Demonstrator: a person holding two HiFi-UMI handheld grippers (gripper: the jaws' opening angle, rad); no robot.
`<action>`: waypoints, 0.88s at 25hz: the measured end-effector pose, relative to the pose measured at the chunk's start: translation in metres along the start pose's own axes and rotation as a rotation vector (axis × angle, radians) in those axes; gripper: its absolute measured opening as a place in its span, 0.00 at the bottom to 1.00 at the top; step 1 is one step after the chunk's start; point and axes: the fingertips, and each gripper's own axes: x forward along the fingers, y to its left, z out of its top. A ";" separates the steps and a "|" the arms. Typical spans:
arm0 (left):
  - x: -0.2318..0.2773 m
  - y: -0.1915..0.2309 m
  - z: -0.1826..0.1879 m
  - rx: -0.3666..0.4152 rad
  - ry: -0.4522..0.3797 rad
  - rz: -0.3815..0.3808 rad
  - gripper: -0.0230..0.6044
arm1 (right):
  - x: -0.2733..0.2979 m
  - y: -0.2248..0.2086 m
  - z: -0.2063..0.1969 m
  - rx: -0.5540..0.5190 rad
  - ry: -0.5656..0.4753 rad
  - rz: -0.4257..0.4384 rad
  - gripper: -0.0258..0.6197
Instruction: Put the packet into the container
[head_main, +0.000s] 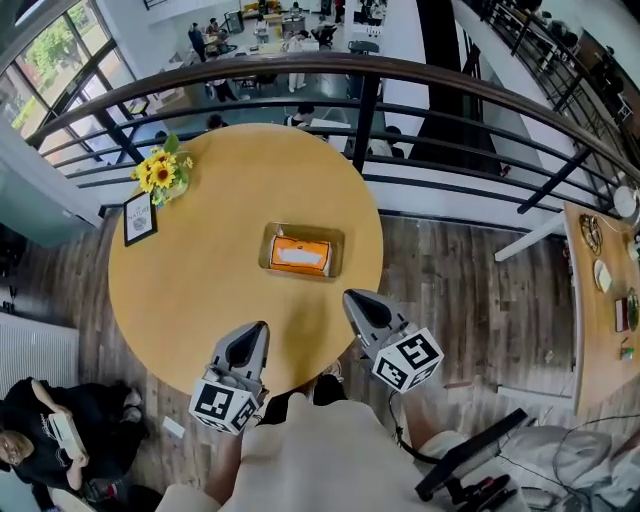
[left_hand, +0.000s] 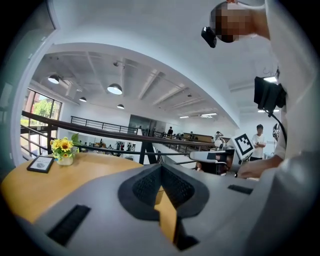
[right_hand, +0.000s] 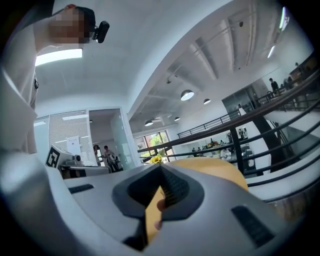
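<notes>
Table (head_main: 190, 300): round, tan wood, by a dark curved railing (head_main: 400, 75). Clock directions below are read in the head view, with 12 o'clock at the table's railing side.
Container (head_main: 268, 247): shallow brown tray resting on the tabletop a little toward 3 o'clock from the table's centre.
Packet (head_main: 300, 254): orange with a pale patch on top, lying flat inside the container with the tray's rim showing on all sides.
Left gripper (head_main: 258, 332): over the table edge at 6 o'clock, at about 7 o'clock from the container and well apart from it. In the left gripper view (left_hand: 160, 172) its jaws meet at the tips, with nothing between them.
Right gripper (head_main: 355, 300): at the table edge near 5 o'clock, at about 5 o'clock from the container and near it without touching. In the right gripper view (right_hand: 161, 172) its jaws are pressed together and hold nothing.
Marker cubes: one on each gripper, nearest the person's body.
Flowers (head_main: 162, 172): yellow sunflowers in a small vase at the 10 o'clock rim.
Picture frame (head_main: 139, 218): dark and small, at the 9 o'clock rim just below the flowers.
Seated person (head_main: 45, 430): in dark clothes on the floor level at 8 o'clock, off the table.
Floor (head_main: 450, 300): wood planks on the 3 o'clock side of the table.
</notes>
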 end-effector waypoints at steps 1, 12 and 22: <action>-0.001 -0.003 0.002 0.007 0.000 -0.006 0.04 | -0.004 0.003 0.001 -0.014 -0.004 -0.008 0.05; -0.014 -0.027 0.007 0.063 -0.028 -0.099 0.04 | -0.041 0.042 0.012 -0.195 -0.035 -0.102 0.05; -0.105 -0.043 -0.027 0.040 -0.048 -0.130 0.04 | -0.074 0.137 -0.023 -0.192 -0.056 -0.118 0.05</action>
